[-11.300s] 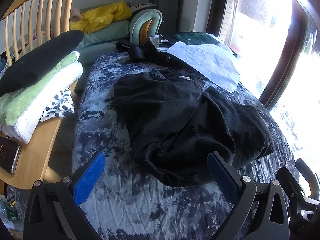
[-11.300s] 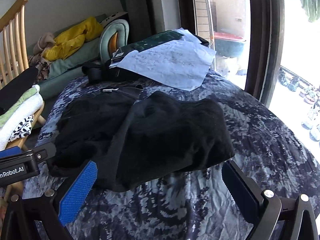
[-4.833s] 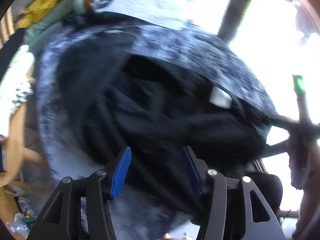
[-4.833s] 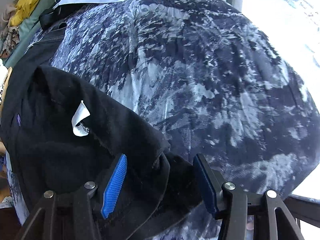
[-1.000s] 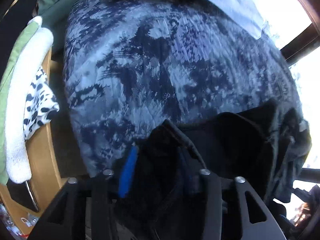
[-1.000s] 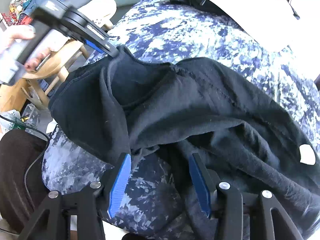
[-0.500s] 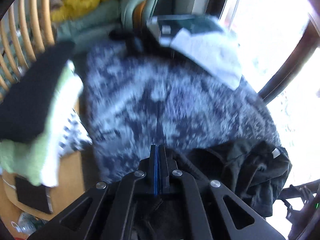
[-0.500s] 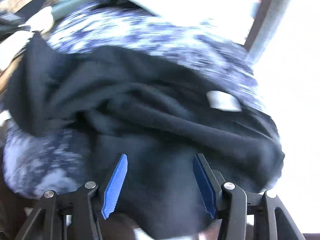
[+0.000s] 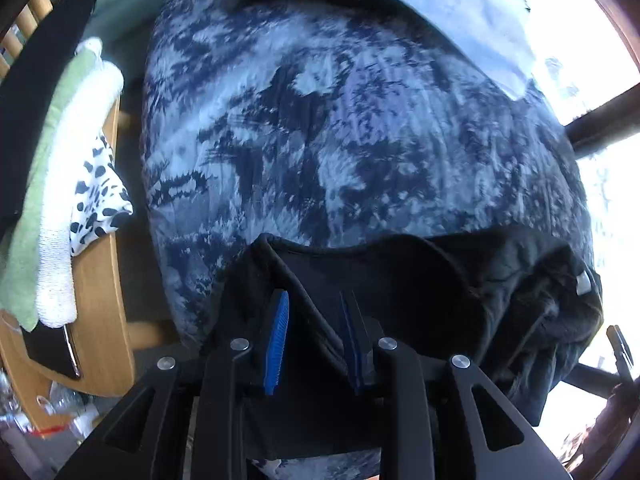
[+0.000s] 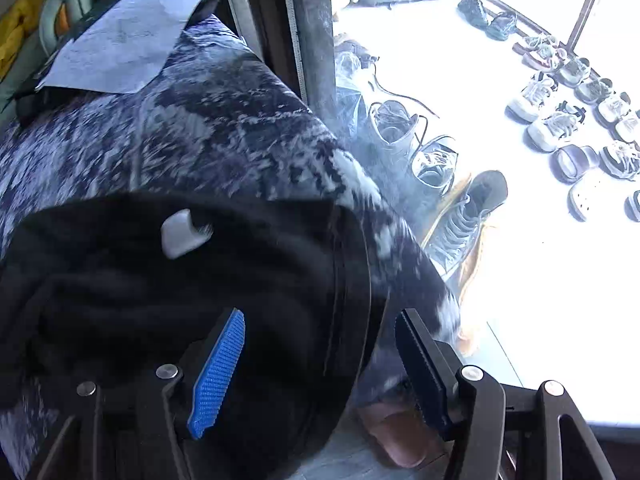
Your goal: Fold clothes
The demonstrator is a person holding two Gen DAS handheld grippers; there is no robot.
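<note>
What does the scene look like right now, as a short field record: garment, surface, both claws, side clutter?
garment: black garment bunched at the near edge of the bed
surface: blue-grey patterned bedspread
left claw: jaws just opened a little, a fold of the garment between them
right claw: jaws just opening, over the garment's hem, not gripping
label: white tag showing
side clutter: folded stack on a wooden chair

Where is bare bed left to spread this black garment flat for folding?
The patterned bedspread lies bare between the black garment at its near edge and the white paper at the far end. The chair holds stacked laundry.
</note>
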